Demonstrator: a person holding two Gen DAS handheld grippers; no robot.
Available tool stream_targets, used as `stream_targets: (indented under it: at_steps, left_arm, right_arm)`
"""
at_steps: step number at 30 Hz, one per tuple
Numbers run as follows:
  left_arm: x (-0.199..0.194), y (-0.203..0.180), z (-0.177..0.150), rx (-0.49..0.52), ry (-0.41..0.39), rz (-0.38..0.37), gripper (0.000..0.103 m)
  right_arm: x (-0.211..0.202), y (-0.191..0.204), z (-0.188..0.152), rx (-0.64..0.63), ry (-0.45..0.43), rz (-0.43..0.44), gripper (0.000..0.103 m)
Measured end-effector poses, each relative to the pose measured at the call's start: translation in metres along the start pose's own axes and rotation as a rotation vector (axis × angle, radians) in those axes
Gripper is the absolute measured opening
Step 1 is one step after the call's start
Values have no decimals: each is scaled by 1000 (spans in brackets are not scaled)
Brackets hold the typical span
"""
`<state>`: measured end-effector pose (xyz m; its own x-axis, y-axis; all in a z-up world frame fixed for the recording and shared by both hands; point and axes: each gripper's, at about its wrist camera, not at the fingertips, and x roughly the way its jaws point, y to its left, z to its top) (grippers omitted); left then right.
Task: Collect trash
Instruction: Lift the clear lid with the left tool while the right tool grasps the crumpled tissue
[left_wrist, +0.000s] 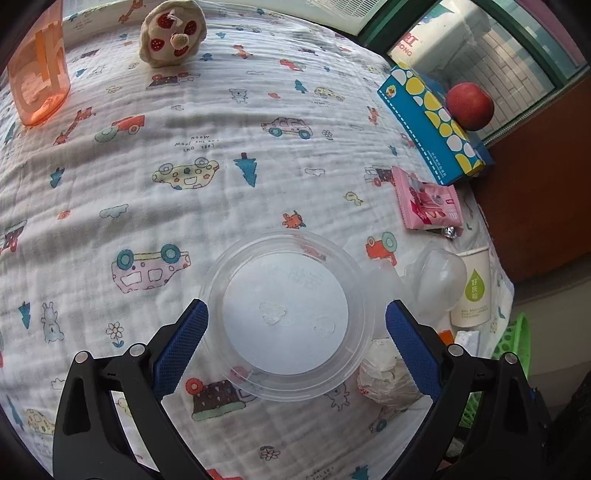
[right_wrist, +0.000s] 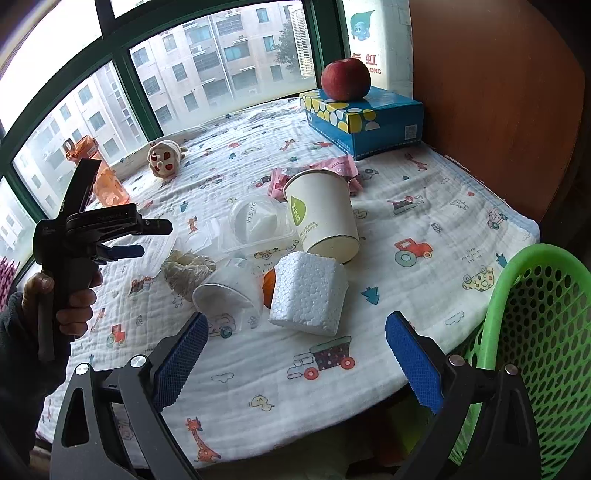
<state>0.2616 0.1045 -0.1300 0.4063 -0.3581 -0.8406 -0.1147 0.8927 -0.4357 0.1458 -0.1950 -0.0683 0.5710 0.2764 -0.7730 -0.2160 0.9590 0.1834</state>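
Several pieces of trash are lying on the patterned cloth (right_wrist: 424, 206), all on the far side of the green basket (right_wrist: 535, 314) that is standing off the table's near edge. Nothing is visibly sitting inside that basket, though only part of it is showing, so the collecting seems to be barely begun.

Nearest the basket, a white foam block (right_wrist: 308, 293) is resting against a tipped clear cup (right_wrist: 227, 291), with something orange peeking out between them. Just beyond the foam, a paper cup (right_wrist: 321, 214) is lying on its side, and a pink wrapper (left_wrist: 428, 205) is lying past it, toward the blue tissue box (right_wrist: 364, 118) with the apple (right_wrist: 345, 79) on top. Farther from the basket, a crumpled plastic wad (right_wrist: 186, 267) and a clear lidded tub (right_wrist: 258, 225) are waiting.

The left gripper (left_wrist: 295, 325) is hovering with its jaws spread wide around a clear round lid (left_wrist: 290, 317), not yet pinching it. The right gripper (right_wrist: 295, 332) is also gaping, holding nothing, facing the foam block from the basket side.

Judging by this, every item is left to move; the apple, plush toy (right_wrist: 164, 157) and orange bottle (right_wrist: 107, 181) are probably staying.
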Motion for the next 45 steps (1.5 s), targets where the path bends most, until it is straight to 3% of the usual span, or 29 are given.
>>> stream_targets:
  at_steps: [6,13,22,26,31,35,45]
  left_arm:
    - [-2,11,-1,-54,8,-70,97]
    - [-7,18,-7,-95,-2,-99,98]
    - [-16,7,-18,-50,-22,-45,98]
    - [-18,10,-22,-37,-24,18,98]
    - [-15,13,-25,35,-21,82,98]
    - [-11,9,-26,158,-25,154,98]
    - [4,0,-20,351,-27,255,98]
  right_arm:
    - [1,-1,-1,4,1,5,94]
    - [4,-2,-2,11,7,12,94]
    - [2,-3,-3,16,-3,17,94]
    - [0,-3,-3,17,-8,19,94]
    - [0,1,-4,10,-8,25,94]
    - [2,2,-3,8,-4,24,94]
    - [7,15,3,-32,4,18,94]
